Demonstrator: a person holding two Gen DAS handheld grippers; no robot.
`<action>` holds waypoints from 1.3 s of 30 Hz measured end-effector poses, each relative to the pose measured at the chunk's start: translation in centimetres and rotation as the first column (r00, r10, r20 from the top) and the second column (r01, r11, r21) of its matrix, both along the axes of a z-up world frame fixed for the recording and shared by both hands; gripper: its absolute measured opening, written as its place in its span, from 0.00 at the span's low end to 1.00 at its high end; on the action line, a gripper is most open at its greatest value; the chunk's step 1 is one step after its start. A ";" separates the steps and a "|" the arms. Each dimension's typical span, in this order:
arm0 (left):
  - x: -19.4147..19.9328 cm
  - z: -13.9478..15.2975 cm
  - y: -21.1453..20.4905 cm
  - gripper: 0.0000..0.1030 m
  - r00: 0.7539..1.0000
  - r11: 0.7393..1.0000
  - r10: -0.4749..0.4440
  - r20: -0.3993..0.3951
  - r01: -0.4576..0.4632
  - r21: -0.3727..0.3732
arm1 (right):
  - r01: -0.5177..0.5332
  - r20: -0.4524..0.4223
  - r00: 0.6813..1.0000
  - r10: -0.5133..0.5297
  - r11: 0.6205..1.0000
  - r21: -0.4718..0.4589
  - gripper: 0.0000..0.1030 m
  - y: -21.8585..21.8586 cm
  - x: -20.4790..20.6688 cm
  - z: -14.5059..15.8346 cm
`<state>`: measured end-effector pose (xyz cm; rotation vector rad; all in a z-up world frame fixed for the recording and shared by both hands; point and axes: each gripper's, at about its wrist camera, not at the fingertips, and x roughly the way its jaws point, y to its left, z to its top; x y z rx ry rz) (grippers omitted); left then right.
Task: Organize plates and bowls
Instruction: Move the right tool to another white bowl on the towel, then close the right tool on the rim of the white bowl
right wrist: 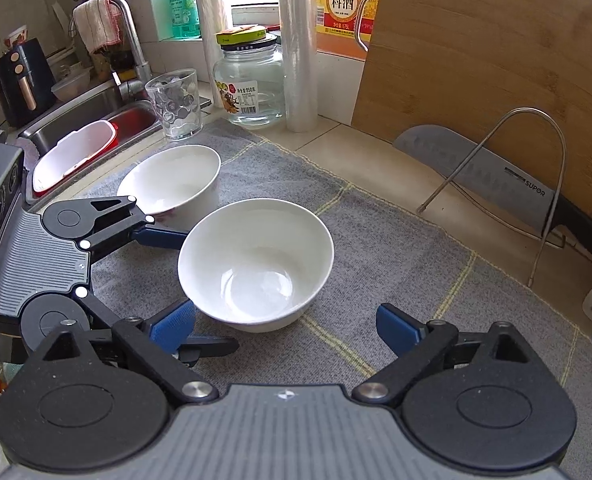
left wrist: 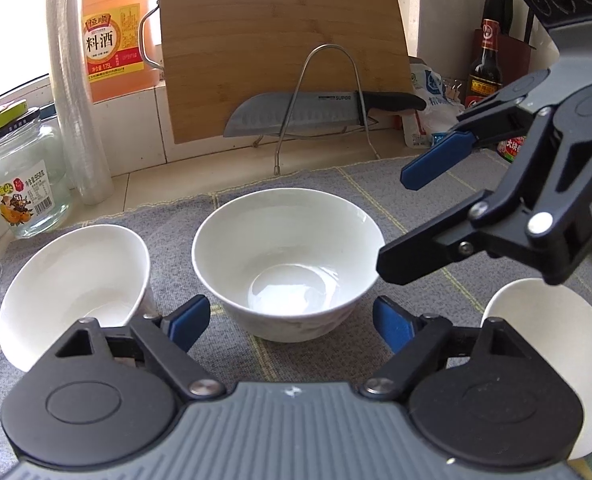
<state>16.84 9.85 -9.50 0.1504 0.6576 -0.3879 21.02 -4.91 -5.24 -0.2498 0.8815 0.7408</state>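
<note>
Three white bowls stand on a grey mat (left wrist: pixel 336 184). The middle bowl (left wrist: pixel 286 260) is upright in front of my left gripper (left wrist: pixel 292 322), which is open and empty just short of it. A second bowl (left wrist: pixel 76 292) is at the left, a third (left wrist: pixel 556 360) at the lower right. My right gripper (left wrist: pixel 396 220) hangs open at the right of the middle bowl. In the right wrist view my right gripper (right wrist: pixel 286 330) is open and empty just before the middle bowl (right wrist: pixel 256 264). The left gripper (right wrist: pixel 168 280) is open at its left. Another bowl (right wrist: pixel 172 184) lies behind.
A wooden cutting board (left wrist: pixel 284 40) leans on the wall behind a wire rack holding a knife (left wrist: pixel 296 114). A glass jar (left wrist: pixel 20 176), cooking-wine bottle (left wrist: pixel 114 36) and sauce bottle (left wrist: pixel 486 64) line the back. A glass (right wrist: pixel 176 104) and sink (right wrist: pixel 88 124) are at left.
</note>
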 end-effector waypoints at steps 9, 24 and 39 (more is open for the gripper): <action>0.2 -0.1 0.1 0.84 1.000 1.000 0.007 0.019 -0.008 0.010 | -0.035 -0.052 0.998 0.036 0.999 0.028 0.83 1.7 3.3 -1.4; 0.3 -0.2 0.1 0.81 1.000 1.000 -0.010 0.029 0.010 0.010 | -0.075 -0.107 0.991 0.080 0.996 0.049 0.76 3.1 5.5 -2.9; 0.1 0.4 0.0 0.81 1.000 1.000 -0.019 0.013 0.019 0.015 | -0.075 -0.113 0.990 0.080 0.996 0.053 0.74 3.2 5.0 -2.3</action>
